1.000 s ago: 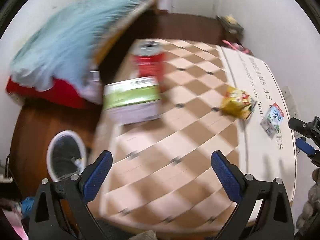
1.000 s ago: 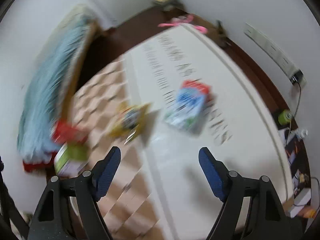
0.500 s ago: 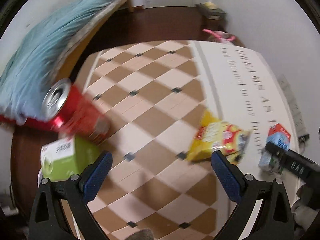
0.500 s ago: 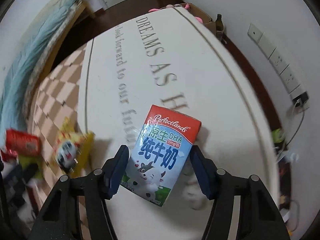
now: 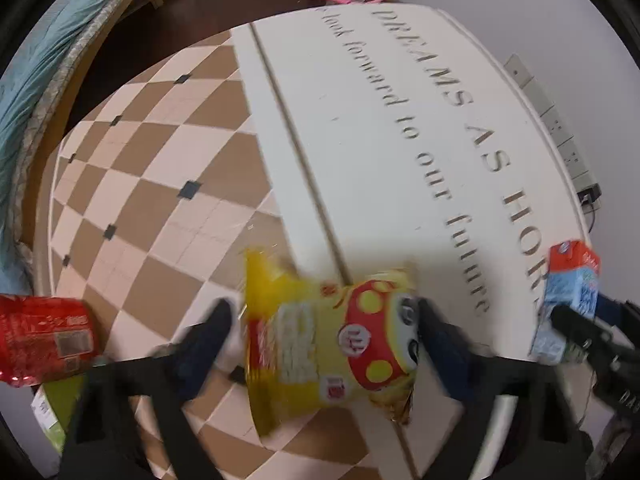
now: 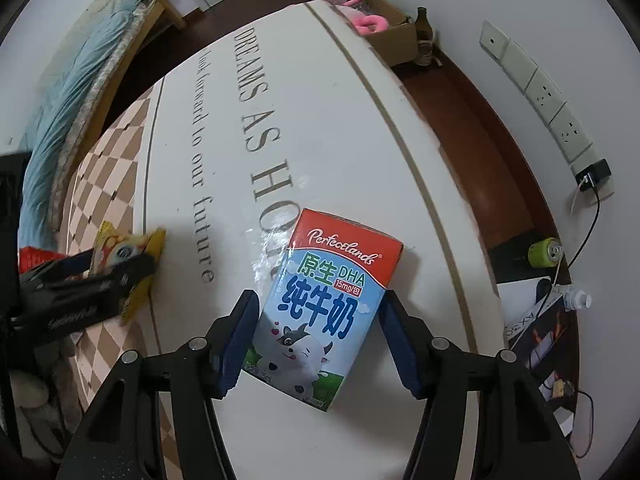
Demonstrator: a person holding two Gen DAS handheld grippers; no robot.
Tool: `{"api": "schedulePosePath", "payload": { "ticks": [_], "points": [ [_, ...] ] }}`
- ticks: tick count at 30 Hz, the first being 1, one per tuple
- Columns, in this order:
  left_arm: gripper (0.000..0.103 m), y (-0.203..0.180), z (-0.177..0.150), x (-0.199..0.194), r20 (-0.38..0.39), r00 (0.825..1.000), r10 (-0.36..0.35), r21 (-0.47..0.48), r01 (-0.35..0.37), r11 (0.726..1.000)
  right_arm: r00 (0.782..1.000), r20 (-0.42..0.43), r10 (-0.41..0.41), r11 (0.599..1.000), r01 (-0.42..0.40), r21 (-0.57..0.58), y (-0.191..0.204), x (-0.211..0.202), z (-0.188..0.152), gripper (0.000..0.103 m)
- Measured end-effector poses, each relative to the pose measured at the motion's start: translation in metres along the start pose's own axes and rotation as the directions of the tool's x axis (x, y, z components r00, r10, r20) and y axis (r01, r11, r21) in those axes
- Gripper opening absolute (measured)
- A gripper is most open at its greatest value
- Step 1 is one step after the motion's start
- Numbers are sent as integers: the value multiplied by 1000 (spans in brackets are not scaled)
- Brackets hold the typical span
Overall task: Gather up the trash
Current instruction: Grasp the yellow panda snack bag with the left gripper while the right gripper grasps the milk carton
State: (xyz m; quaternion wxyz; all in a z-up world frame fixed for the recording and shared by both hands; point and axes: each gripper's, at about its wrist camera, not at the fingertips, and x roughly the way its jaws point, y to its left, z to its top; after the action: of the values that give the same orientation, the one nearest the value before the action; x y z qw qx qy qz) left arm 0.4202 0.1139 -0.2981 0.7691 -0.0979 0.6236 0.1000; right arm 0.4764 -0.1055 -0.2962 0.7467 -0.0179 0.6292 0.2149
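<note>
Straddling two pieces on the printed tabletop [image 6: 360, 128]: right gripper [image 6: 318, 344] wide around blue-and-red milk carton [image 6: 320, 312], left gripper [image 5: 324, 344] wide around yellow crinkly snack packet [image 5: 328, 344]. Next: squeeze both, lift.

Mat [image 6: 344, 128] on dark wood floor [image 6: 476, 128]: white part printed "DREAMS AS HO…" and "look forward to our future", checkered tan-and-cream part [image 5: 160, 184] on its left. Bed with light blue blanket [image 6: 76, 92] along left wall. Cardboard box [image 6: 390, 38] holding pink items [image 6: 370, 22] at mat's far corner, brown glass bottle [image 6: 424, 26] just beside it. Row of wall sockets [image 6: 536, 92] on right wall, black plug [image 6: 596, 174] with cable at lower end.
</note>
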Motion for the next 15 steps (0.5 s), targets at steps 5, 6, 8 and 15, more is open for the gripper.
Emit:
{"api": "schedulePosePath", "payload": {
  "ticks": [5, 6, 8, 15],
  "points": [
    [60, -13, -21, -17, 58, 998, 26, -5, -25, 1000, 999, -17, 31, 998, -32, -47, 10, -9, -18, 63],
    [58, -13, -33, -24, 75, 997, 36, -16, -35, 999, 999, -22, 41, 998, -42, -56, 12, -12, -24, 63],
    [58, -11, -57, -34, 91, 994, 57, -46, -53, 998, 997, -37, 63, 995, -66, -76, 16, -16, -38, 62],
    [58, 10, -167, -57, 65, 997, 50, -199, -36, 979, 984, -151, 93, 968, -125, -220, 49, -14, -105, 62]
  ]
}}
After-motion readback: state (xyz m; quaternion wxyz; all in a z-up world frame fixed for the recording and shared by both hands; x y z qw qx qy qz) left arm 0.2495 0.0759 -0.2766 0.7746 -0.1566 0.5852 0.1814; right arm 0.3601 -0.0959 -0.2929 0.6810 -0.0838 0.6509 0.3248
